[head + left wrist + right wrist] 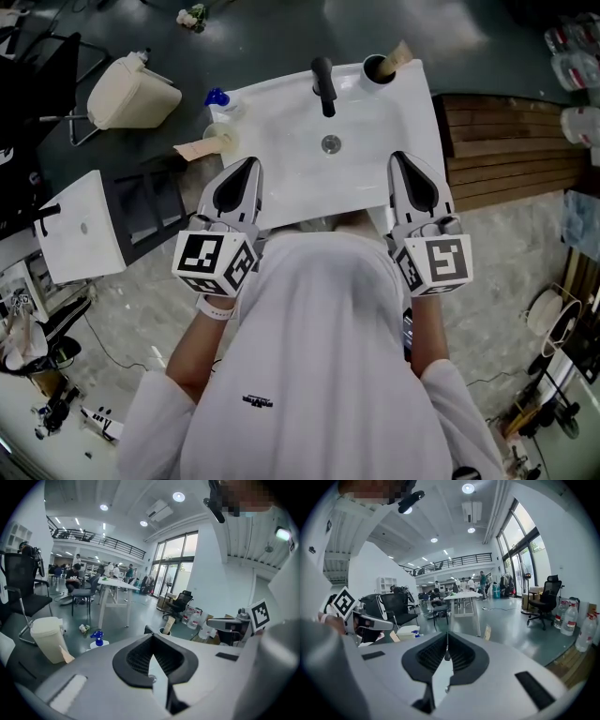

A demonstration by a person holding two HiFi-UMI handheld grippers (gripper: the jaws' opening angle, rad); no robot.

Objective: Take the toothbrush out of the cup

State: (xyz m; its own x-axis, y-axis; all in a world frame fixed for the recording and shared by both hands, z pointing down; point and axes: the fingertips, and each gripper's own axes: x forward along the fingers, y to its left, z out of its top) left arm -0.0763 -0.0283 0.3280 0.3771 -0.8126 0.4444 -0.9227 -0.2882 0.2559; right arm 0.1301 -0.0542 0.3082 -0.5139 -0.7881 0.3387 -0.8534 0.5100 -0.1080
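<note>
Toothbrush [398, 58] sits in the cup [377, 69] at the sink's [281, 150] far right corner, just right of the faucet [323, 84], leaning out to the right. Both grippers hover at the sink's near edge, well apart from the cup. Left gripper [249, 164] and right gripper [398, 157] both have their fingers pressed together, nothing in them.
</note>
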